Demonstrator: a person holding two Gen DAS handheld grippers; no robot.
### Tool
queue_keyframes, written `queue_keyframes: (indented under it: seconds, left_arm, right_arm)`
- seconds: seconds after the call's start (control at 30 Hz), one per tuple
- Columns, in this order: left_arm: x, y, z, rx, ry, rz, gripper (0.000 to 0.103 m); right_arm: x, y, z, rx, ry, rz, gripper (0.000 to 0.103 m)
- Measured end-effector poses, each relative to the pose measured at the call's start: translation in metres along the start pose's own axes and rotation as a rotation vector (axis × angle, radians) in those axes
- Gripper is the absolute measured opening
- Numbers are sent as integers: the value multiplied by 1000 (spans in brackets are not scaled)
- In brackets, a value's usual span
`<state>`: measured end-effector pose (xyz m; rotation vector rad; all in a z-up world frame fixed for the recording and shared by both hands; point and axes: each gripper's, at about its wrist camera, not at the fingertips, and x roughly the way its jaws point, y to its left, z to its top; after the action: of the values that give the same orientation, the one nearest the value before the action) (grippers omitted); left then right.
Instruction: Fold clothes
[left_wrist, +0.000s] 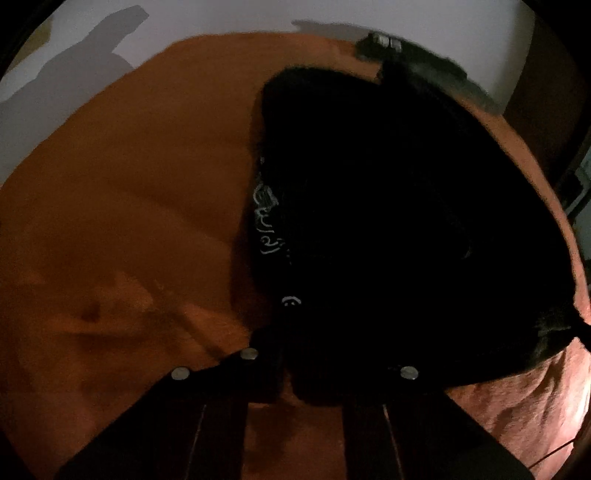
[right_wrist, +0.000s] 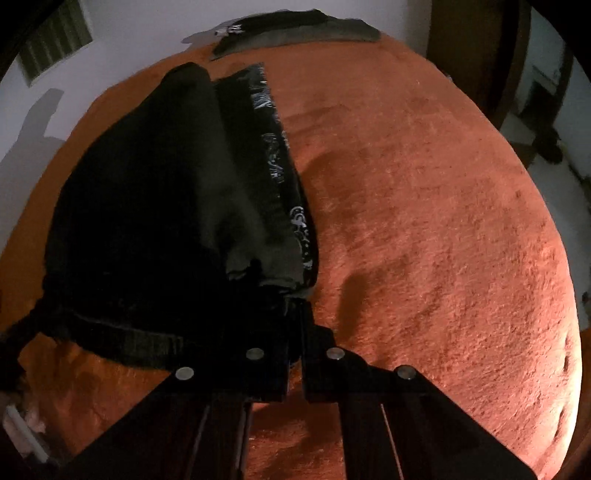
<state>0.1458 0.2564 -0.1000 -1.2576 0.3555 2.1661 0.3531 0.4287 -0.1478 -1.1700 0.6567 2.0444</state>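
Note:
A black garment (left_wrist: 369, 206) with white lettering down one side lies folded on an orange plush blanket (left_wrist: 122, 206). In the left wrist view my left gripper (left_wrist: 286, 332) is shut on the garment's near left corner, and the dark cloth hides most of the right finger. In the right wrist view the same black garment (right_wrist: 155, 206) fills the left half, its lettered strip along the right edge. My right gripper (right_wrist: 295, 325) is shut on its near right corner. The garment's near hem hangs between both grippers.
A second folded dark garment (right_wrist: 295, 31) lies at the far edge of the orange blanket (right_wrist: 424, 221), also seen as a dark garment (left_wrist: 417, 55) at top right in the left view. A white wall (left_wrist: 221, 18) stands behind. A doorway (right_wrist: 535, 92) opens at the right.

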Motion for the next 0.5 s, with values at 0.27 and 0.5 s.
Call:
queue_keyframes:
  seconds: [0.27,0.5]
  left_arm:
    - [-81,9,129,-39,-211,-89,7]
    - [-177,19,292,-57,-372,-120,7]
  right_arm:
    - [-78,21,96,-53,-205,109,3]
    - [-185,50,232,-40,-456,203,3]
